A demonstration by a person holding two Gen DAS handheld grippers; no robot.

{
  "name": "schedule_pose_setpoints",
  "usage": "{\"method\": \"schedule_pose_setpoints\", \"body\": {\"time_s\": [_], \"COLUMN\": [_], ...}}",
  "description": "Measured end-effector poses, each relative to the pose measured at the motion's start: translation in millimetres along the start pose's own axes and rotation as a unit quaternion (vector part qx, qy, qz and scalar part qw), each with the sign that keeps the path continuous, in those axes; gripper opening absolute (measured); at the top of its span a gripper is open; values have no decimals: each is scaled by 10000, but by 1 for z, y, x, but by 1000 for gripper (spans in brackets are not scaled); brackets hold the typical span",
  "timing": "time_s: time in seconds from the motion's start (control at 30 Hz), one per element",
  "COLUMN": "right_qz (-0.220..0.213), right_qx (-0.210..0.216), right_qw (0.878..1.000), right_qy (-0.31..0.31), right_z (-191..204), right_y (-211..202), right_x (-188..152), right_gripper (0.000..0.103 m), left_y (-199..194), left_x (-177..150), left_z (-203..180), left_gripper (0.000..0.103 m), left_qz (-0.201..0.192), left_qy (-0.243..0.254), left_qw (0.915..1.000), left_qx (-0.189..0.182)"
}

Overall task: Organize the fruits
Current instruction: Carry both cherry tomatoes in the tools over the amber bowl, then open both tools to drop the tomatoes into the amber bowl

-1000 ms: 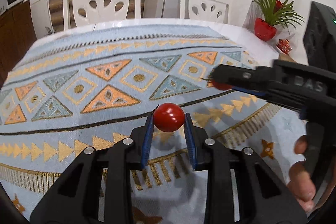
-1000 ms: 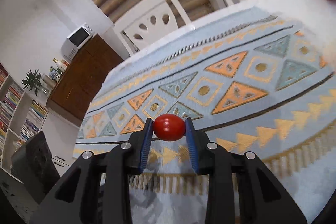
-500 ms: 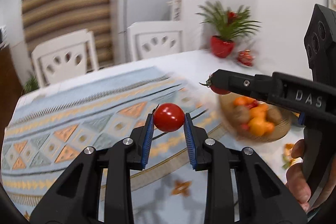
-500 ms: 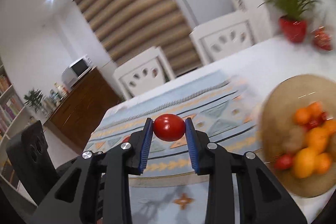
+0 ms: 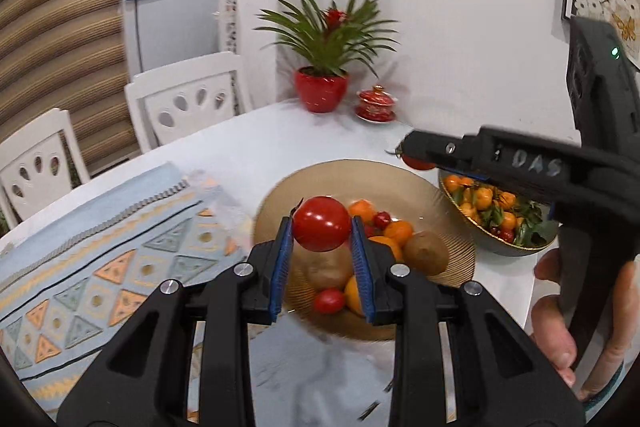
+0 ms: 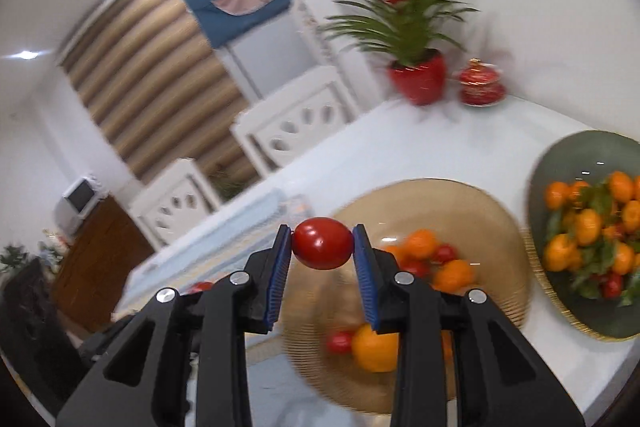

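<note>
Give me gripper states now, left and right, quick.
Left gripper: shut on a red tomato, above the tan plate.
Right gripper: shut on a second red tomato.

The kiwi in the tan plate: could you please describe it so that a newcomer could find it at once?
Start at the white table and find the ribbed tan plate beside the dark bowl of mandarins. On that plate's right side lies the kiwi, the dull brown fruit next to glossy oranges and small red tomatoes.
</note>
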State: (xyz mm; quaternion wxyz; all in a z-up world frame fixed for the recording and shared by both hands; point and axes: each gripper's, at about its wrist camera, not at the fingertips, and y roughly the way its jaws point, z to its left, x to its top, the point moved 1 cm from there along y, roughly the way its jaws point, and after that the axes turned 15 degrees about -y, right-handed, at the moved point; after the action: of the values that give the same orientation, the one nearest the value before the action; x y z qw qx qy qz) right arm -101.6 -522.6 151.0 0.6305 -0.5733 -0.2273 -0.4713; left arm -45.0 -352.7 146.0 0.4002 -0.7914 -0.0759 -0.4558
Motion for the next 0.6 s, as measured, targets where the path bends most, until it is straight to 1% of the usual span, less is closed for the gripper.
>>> {"method": "schedule_pose_setpoints", "body": {"time_s": [0.1, 0.2, 0.3, 0.43, 0.6], "right_qz": [215, 435, 669, 783, 927], "right_qx": [-187, -308, -442, -544, -588], "right_qw": [9996, 9985, 9968, 9954, 9940], "right_qy": [37, 118, 49, -51, -37], "right_z": [-15, -30, -36, -38, -41], "right_y": [15, 31, 46, 57, 72], "right_x": [-10, -17, -22, -25, -29], "right_gripper": [31, 31, 31, 31, 31], "left_y": [17, 36, 56, 76, 86], "left_x": [-5, -11, -14, -15, -17], "left_z": [-3, 0, 7, 17, 22], "left_gripper": [28, 28, 28, 28, 28], "left_qz": [112, 271, 482, 672, 762], "left_qy": [-56, -107, -218, -398, -430], "left_qw": [9999, 9996, 9986, 9969, 9962], "left_qx": [-115, -54, -62, -22, -14]}}
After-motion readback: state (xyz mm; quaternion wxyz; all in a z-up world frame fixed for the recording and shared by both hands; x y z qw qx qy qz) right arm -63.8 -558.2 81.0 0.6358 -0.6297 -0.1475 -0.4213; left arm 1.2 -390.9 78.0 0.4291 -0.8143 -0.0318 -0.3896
